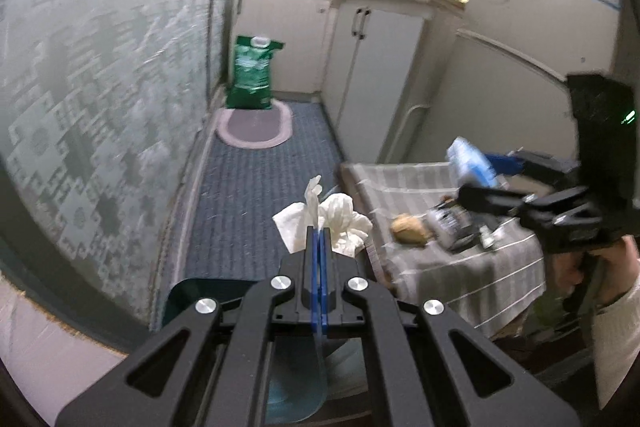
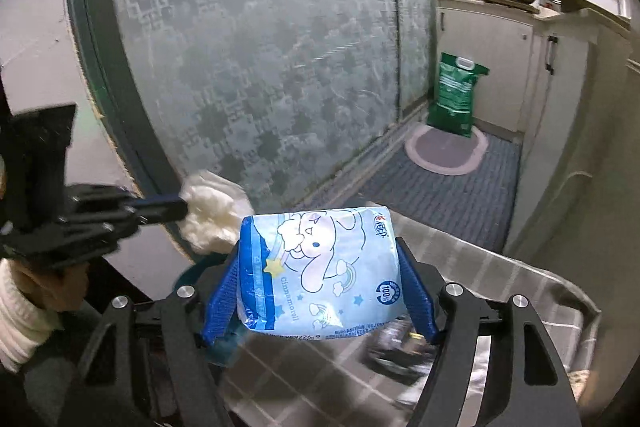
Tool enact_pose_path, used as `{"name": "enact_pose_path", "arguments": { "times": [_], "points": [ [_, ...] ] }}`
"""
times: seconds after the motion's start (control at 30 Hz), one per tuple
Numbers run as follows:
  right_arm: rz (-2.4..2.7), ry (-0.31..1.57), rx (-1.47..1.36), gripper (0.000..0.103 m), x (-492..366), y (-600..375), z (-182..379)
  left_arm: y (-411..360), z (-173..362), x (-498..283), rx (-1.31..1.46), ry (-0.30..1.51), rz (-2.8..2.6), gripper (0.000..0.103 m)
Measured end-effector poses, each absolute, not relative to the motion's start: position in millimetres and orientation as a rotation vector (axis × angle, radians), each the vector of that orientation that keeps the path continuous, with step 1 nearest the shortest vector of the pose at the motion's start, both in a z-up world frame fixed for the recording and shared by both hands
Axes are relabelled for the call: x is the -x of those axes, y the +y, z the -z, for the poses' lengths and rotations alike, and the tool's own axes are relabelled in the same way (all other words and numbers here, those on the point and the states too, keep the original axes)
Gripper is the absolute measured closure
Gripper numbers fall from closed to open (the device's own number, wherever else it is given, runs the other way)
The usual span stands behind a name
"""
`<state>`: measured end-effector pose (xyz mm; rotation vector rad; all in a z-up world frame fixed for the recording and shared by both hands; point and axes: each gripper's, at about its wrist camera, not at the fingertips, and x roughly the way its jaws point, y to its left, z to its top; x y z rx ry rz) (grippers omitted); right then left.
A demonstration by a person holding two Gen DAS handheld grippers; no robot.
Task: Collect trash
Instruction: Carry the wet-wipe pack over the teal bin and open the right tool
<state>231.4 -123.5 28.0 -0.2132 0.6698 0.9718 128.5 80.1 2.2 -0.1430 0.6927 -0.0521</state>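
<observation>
While both pieces of trash are already off the surface, neither looks binned yet. A crumpled white tissue is pinched in the left gripper, jaws fully closed on it, held out over the blue patterned floor mat just beside the striped tablecloth. A blue Cinnamoroll tissue pack sits between the right gripper's blue pads, which press on both its ends; it hangs above the cloth. Left on the table: a brown lumpy item, maybe a nut or peel, and a dark crumpled wrapper, both blurred. A translucent blue rim below the left gripper may be the bin; can't confirm. Judgement: roughly midway, two items in hand to drop, at least two more to pick up.
</observation>
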Motion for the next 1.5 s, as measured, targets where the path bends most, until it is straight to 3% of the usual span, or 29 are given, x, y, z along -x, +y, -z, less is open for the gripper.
{"name": "enact_pose_path", "arguments": {
  "times": [0.63, 0.7, 0.77, 1.5],
  "points": [
    [-1.081, 0.72, 0.348, 0.031, -190.7, -23.6, -22.5, 134.8, 68.1, -101.3, 0.1, 0.923, -0.066, 0.1],
    [-1.084, 0.736, 0.367, 0.031, -189.2, -15.9, -17.1, 137.8, 70.0, -99.4, 0.098, 0.928, -0.071, 0.088],
    [-1.083, 0.749, 0.388, 0.031, -188.0, -8.9, -12.0, 139.9, 70.6, -96.4, 0.091, 0.929, -0.078, 0.081],
    [-1.068, 0.972, 0.678, 0.03, -163.3, 66.5, 83.5, 162.0, 18.0, -57.2, 0.141, 0.726, -0.096, 0.076]
  ]
}}
